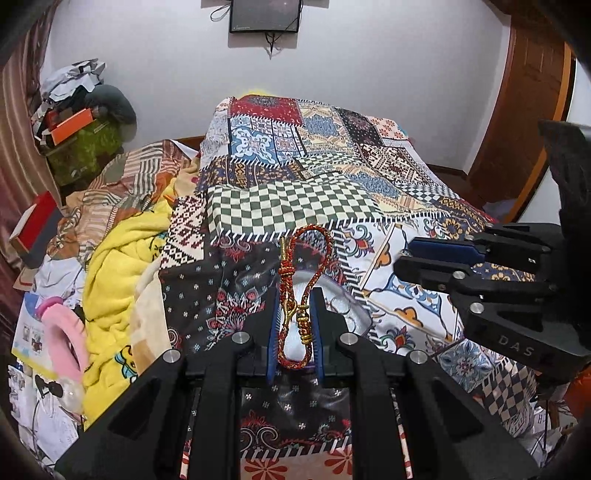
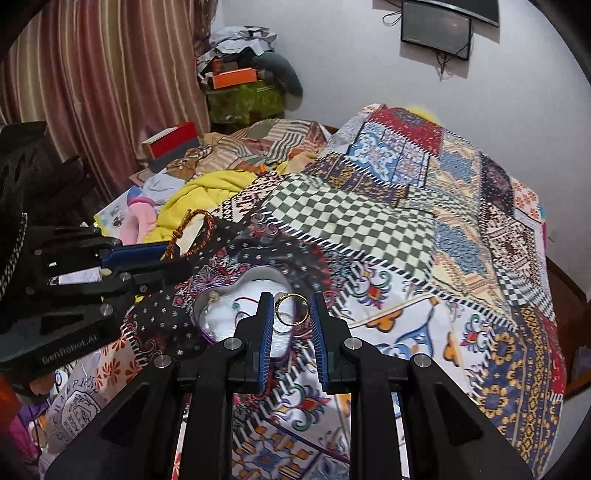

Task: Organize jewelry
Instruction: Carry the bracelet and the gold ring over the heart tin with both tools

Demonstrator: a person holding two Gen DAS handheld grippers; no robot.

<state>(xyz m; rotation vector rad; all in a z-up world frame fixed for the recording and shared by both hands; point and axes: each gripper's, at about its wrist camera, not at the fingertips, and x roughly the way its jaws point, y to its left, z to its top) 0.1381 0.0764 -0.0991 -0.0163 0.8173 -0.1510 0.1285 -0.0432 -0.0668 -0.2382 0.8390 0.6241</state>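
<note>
My left gripper [image 1: 295,295] is shut on a red-and-gold braided cord bracelet [image 1: 286,271], whose loop sticks up past the fingertips. Under it lies a heart-shaped tin [image 1: 364,314] with white lining, on the patchwork quilt. In the right wrist view my right gripper [image 2: 291,299] is shut on a gold ring [image 2: 279,312], held just above the tin [image 2: 258,271]. Small pieces rest on the lining, among them a thin red string with a turquoise bead [image 2: 236,305]. The left gripper [image 2: 177,258] holds the bracelet [image 2: 212,229] up to the left of the tin. The right gripper [image 1: 402,256] shows at the right of the left wrist view.
The patchwork quilt [image 1: 295,206] covers a raised bed. A yellow blanket [image 1: 122,251], a pink item [image 1: 64,328] and papers lie to the left. A red box [image 2: 173,142], stacked boxes [image 2: 236,77] and striped curtains [image 2: 92,92] stand behind. A screen [image 1: 264,14] hangs on the wall.
</note>
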